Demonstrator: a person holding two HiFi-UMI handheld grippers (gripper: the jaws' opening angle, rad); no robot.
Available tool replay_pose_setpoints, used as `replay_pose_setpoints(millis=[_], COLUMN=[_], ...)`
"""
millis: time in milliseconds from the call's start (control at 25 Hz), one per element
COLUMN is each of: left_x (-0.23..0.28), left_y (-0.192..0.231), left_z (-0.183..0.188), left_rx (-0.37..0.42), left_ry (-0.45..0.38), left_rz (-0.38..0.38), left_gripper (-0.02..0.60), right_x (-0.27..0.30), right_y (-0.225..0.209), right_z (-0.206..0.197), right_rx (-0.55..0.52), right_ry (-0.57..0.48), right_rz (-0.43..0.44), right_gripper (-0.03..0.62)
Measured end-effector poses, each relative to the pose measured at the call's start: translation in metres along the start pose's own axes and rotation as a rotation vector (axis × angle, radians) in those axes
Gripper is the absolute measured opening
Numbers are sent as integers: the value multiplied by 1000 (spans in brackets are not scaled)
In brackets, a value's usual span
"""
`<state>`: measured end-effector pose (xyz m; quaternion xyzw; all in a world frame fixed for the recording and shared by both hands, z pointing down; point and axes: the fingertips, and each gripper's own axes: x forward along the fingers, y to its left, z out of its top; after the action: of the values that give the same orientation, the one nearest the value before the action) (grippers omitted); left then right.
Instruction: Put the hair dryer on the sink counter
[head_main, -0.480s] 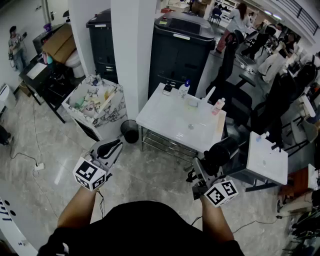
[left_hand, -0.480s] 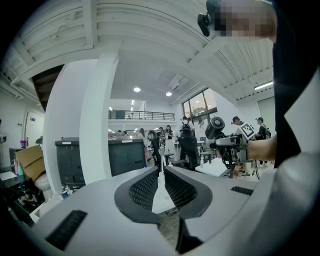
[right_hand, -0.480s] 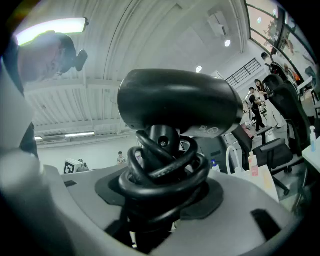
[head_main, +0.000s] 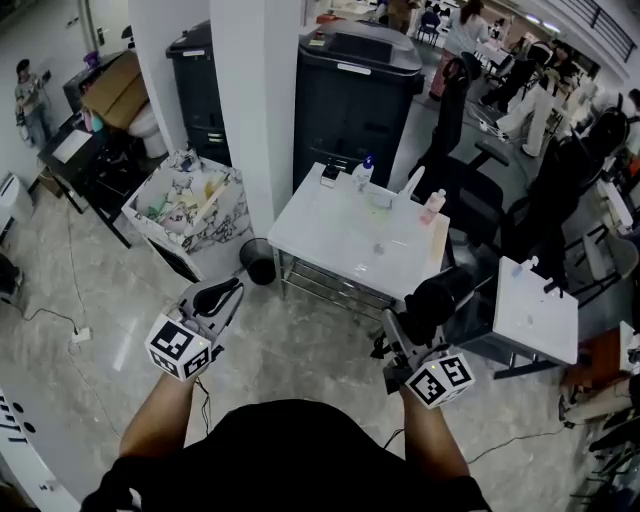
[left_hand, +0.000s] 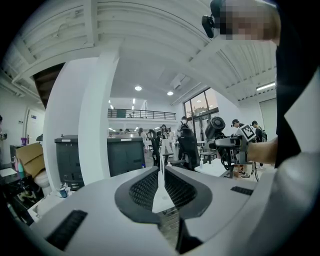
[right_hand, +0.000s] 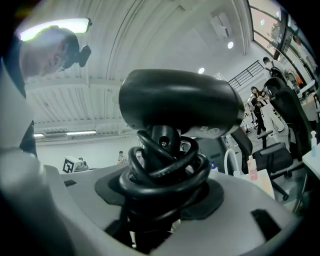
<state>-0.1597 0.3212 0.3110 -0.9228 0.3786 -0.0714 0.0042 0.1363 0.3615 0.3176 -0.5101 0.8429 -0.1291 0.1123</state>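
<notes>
Arms reached forward from the person's body, one tool in each hand. The left tool (head_main: 222, 293) was held out over the grey floor (head_main: 300, 350). Its black jaws were pressed together with nothing between them. The right tool (head_main: 403, 338) was clenched tight on the handle of the hair dryer (head_main: 437, 295).

The hair dryer was black, with a fat round body that pointed up and away from the person. Its black cord (right_hand: 165, 167) was wound in loops round the handle, just above the jaws. It was up in the air, near the front right corner of the white worktop (head_main: 340, 235), not resting on it.

At the far left stood a marble-patterned box (head_main: 150, 218) full of small things, then a little black bin (head_main: 258, 262). Behind them rose a white pillar (head_main: 250, 100) and a big black machine (head_main: 355, 90). A blue-topped bottle (head_main: 362, 172) and a pink bottle (head_main: 432, 206) stood at the back of the worktop. Black chairs (head_main: 470, 190) and a small white table (head_main: 537, 310) were on the right.
</notes>
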Motion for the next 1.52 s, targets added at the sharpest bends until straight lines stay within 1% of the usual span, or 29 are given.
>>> replay_pose_setpoints(millis=[280, 440, 680, 880, 1080, 1520], left_x=[5, 7, 1, 6, 16, 64], left_y=[-18, -26, -24, -21, -8, 45], left_z=[2, 2, -4, -5, -11, -22], left_rx=[-9, -5, -17, -25, -31, -48], left_ry=[-1, 2, 20, 24, 25, 38], left_rz=[19, 13, 17, 2, -7, -45], left_gripper=[55, 55, 55, 54, 52, 52], right_x=[-7, -10, -12, -8, 6, 57], right_y=[-7, -10, -8, -11, -15, -42], right_z=[4, 6, 3, 1, -2, -8], right_rx=[-5, 3, 15, 16, 9, 12], right_ry=[-1, 0, 4, 14, 15, 23], right_rz=[27, 29, 25, 20, 13, -24], right_gripper=[273, 273, 273, 273, 273, 273])
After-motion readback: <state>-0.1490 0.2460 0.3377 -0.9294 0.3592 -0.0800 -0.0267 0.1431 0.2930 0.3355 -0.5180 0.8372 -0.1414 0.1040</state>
